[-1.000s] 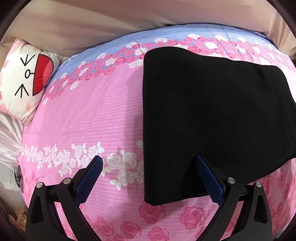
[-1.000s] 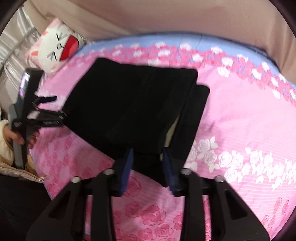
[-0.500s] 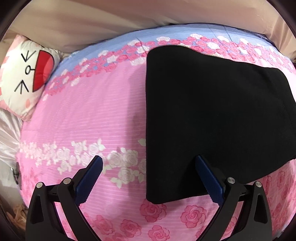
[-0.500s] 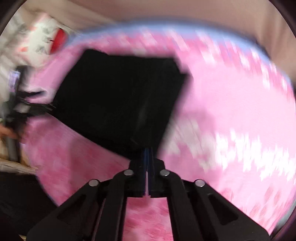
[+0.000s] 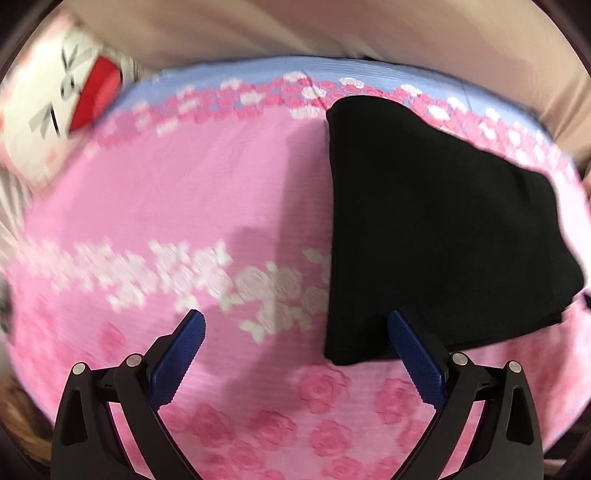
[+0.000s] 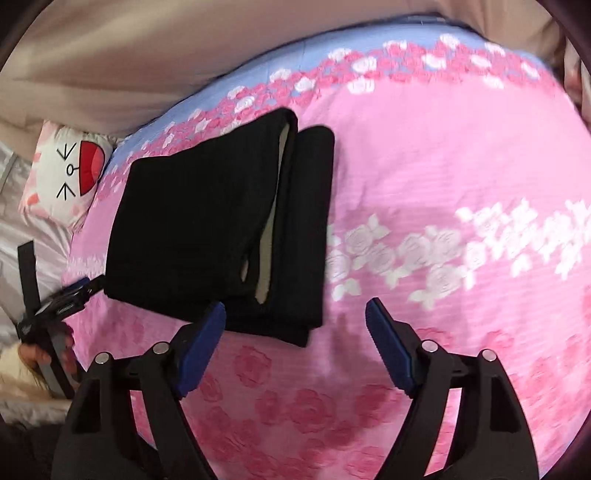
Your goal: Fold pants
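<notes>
The black pants lie folded in a thick rectangle on the pink rose-print bedspread. In the right wrist view the pants show stacked layers with pale lining at their right edge. My left gripper is open and empty, just in front of the pants' near left corner. My right gripper is open and empty, above the bedspread just right of the pants' near edge. The left gripper also shows in the right wrist view, at the pants' left corner.
A white cartoon-face pillow lies at the bed's far left, also seen in the right wrist view. A beige wall or headboard runs behind the bed. The blue border of the spread lies along the far side.
My right gripper was shut on the pants' edge, then let go, opened wide and drew back to the right. The pants now lie released. My left gripper stayed open and shifted slightly.
</notes>
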